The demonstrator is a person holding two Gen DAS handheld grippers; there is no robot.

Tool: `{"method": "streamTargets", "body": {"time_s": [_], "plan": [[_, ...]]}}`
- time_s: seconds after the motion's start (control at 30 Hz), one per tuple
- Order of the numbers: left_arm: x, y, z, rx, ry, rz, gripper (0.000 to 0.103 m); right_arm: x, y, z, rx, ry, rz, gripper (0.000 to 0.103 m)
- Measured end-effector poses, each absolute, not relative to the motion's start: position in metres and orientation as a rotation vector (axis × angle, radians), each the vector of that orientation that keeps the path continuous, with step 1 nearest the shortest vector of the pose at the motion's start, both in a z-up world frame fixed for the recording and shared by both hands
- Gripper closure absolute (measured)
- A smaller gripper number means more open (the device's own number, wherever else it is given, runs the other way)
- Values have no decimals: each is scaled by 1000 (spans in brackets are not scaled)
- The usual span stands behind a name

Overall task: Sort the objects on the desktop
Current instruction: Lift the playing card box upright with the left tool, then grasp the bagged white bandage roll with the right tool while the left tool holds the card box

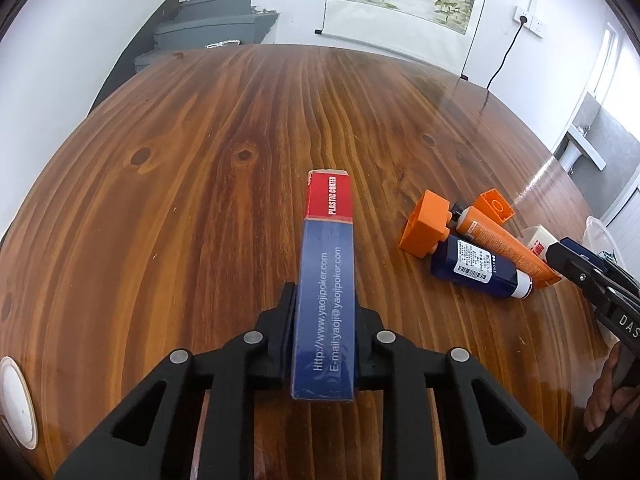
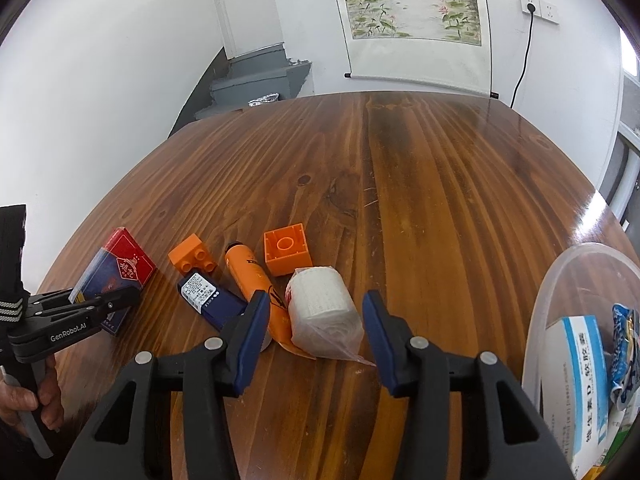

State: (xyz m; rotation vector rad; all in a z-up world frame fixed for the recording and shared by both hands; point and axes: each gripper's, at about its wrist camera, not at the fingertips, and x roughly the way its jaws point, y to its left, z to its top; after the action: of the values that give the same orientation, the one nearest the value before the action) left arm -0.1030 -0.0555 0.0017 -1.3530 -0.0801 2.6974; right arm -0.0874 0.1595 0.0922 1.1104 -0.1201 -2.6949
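Left gripper (image 1: 324,320) is clamped tight on a card box (image 1: 326,280). Its two black fingers (image 1: 280,332) press the long blue sides of the box. That box is blue with a red end, and the red end sticks out over the wooden table (image 1: 200,160). From the right wrist view, the box looks tilted with one corner near the table top. A hand (image 2: 28,396) holds this gripper's handle.

Right gripper (image 2: 316,340) has its blue pads (image 2: 250,344) apart, and nothing is pinched between them. A white roll in a clear bag (image 2: 324,312) lies just ahead of them, in the gap.

Beside the roll lies an orange tube (image 2: 250,276), touching it. A dark blue tube (image 2: 208,298) lies next to the orange one. Two orange blocks sit by the tubes. One block (image 2: 192,258) shows its round bumps on its side. The other block (image 2: 287,252) shows its hollow side up.

Off to the right stands a clear tub (image 2: 560,292). Inside it are a white and blue box (image 2: 584,380) and a crinkly blue packet (image 2: 626,344).
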Motion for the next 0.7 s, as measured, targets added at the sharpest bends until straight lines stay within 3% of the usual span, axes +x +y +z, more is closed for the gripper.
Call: {"method": "streamTargets", "body": {"time_s": [0.7], "plan": [[-75, -13, 18, -1213, -42, 2626, 82, -85, 159, 87, 1115, -144, -2685, 62]]}}
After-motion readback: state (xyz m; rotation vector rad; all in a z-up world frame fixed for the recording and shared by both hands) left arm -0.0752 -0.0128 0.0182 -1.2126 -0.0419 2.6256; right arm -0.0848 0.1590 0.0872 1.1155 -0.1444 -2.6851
